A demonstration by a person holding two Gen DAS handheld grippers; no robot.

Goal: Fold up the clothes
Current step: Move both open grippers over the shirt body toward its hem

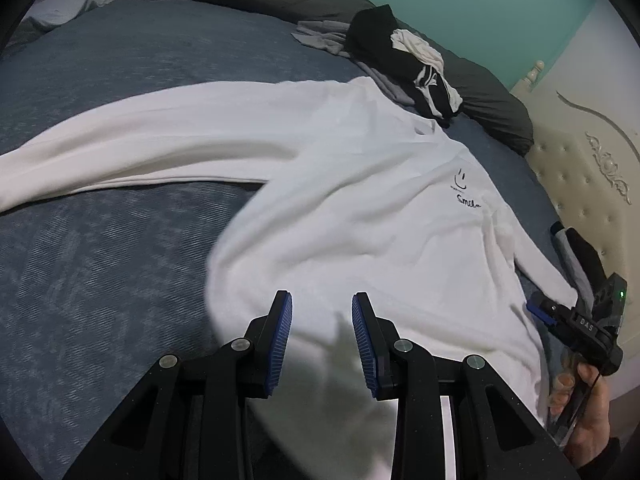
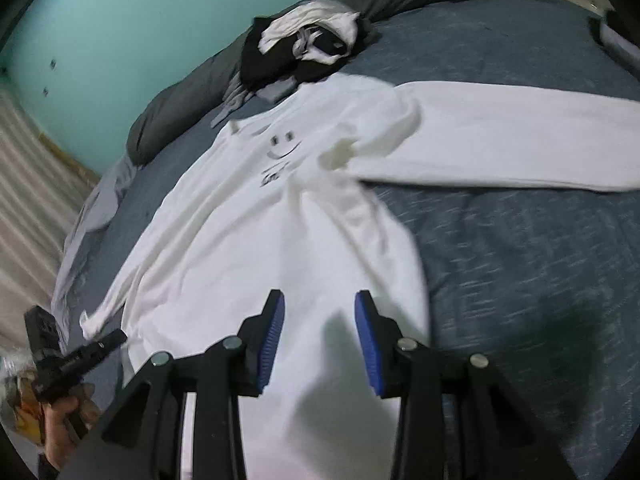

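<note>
Bedding (image 1: 100, 260) in a blue-grey weave is carrying everything here, and the white long-sleeved shirt (image 1: 360, 208) is lying face up across it, smiley print (image 1: 464, 186) showing, body spread toward you and the hem nearest your tools. One sleeve (image 1: 140, 148) is stretching far out flat over the cover; the other sleeve (image 2: 108, 304) is trailing down the opposite side of the body, its cuff bunching near the bed's edge. That is where you are risking trouble: if you are folding the body before bringing that sleeve in, it is likely to be dragging off the side and pulling the fold crooked.

Beyond the collar, a heap of black and white clothes (image 1: 404, 68) is sitting almost against the shirt's shoulder, so a lift from the hem may be sliding the collar into that heap and tangling with it.

Your left gripper (image 1: 322, 340) is hanging over the hem with its jaws parted and nothing between the pads. Your right gripper (image 2: 320, 340) is also standing released above the fabric, holding nothing. The right wrist view is smearing, so you are probably travelling fast; closing now risks pinching only the top layer or catching the bedding beneath.
</note>
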